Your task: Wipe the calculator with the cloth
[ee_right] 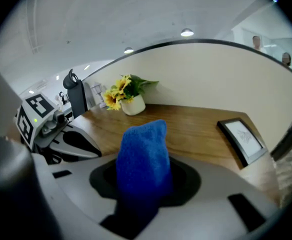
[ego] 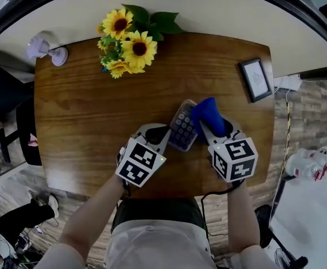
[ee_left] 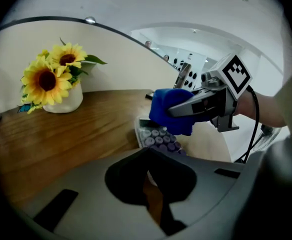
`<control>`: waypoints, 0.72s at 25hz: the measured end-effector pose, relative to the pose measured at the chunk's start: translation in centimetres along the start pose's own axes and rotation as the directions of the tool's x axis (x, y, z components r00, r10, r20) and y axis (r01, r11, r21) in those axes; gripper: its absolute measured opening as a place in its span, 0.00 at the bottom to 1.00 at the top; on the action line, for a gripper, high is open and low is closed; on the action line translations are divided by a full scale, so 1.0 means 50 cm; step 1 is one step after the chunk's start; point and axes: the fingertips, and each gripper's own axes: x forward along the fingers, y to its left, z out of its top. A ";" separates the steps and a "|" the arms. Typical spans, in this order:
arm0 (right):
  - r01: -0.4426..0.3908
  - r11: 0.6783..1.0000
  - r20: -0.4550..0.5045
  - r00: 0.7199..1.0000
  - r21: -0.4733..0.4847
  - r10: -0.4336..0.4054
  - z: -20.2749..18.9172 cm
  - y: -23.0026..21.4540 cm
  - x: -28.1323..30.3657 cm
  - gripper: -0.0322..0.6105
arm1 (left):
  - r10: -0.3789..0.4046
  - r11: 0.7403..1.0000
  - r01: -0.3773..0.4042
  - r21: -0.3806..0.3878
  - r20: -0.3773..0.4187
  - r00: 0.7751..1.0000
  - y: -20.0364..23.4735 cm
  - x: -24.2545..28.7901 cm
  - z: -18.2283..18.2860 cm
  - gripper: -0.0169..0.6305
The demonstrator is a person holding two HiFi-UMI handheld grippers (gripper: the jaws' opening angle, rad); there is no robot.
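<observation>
1. One calculator (ego: 181, 130) lies on the single wooden table (ego: 85, 111). Its near end is pinched between the closed jaws of the left gripper (ego: 164, 140).
2. One blue cloth (ego: 209, 115), clamped in the jaws of the right gripper (ego: 216, 129), rests against the calculator's far right part.
3. The two grippers flank the calculator.
4. One bunch of sunflowers (ego: 127, 43) stands beyond the calculator to the left, and one picture frame (ego: 256, 79) lies beyond it to the right.

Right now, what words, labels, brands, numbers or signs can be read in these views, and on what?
No text can be read.
Keys of the calculator: markings too small to read.
Print in the picture frame: too small to read.
Patterns on the marker cubes: black-and-white squares, no letters.
The cloth: no label shows.
</observation>
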 end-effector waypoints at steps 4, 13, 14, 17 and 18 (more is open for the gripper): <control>-0.099 0.995 0.067 0.993 0.009 0.098 0.044 0.050 0.012 0.27 | -0.014 0.999 0.015 0.028 -0.028 1.000 -0.016 0.017 -0.001 0.03; -0.217 0.976 0.013 0.976 0.010 0.217 0.024 0.133 0.073 0.27 | 0.013 1.000 -0.013 -0.005 -0.011 1.000 -0.011 0.021 -0.004 0.03; -0.210 0.978 0.002 0.978 0.014 0.210 0.015 0.131 0.076 0.27 | 0.020 1.000 -0.020 0.003 -0.012 1.000 -0.011 0.021 -0.004 0.03; -0.178 0.984 -0.006 0.984 0.026 0.178 -0.004 0.114 0.072 0.27 | 0.035 0.999 -0.035 0.014 -0.002 0.999 -0.008 0.021 -0.004 0.03; -0.164 0.986 -0.007 0.986 0.029 0.165 -0.010 0.105 0.068 0.27 | 0.035 0.999 -0.035 0.012 0.000 0.999 -0.008 0.021 -0.004 0.03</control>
